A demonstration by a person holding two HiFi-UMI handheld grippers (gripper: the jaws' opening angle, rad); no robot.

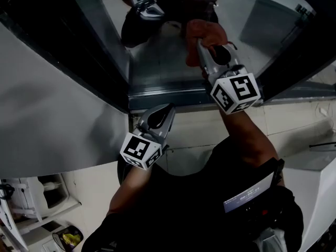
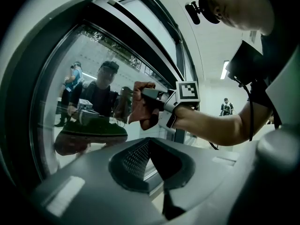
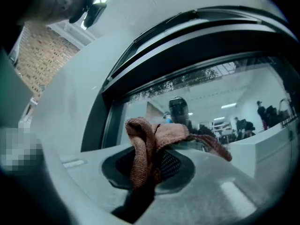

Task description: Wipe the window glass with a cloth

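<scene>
The right arm reaches up, and the right gripper (image 1: 201,45) pinches a red cloth (image 1: 206,31) against the glass (image 1: 157,67). The left gripper (image 1: 167,112) is held lower, just under the bottom edge of the glass, closed on nothing. The cloth hides the right gripper's tips. The glass is dark and full of reflections.

Cloth (image 3: 145,144) tail hidden between right tongs (image 3: 149,170); window glass (image 1: 163,62) cropped topside.
</scene>
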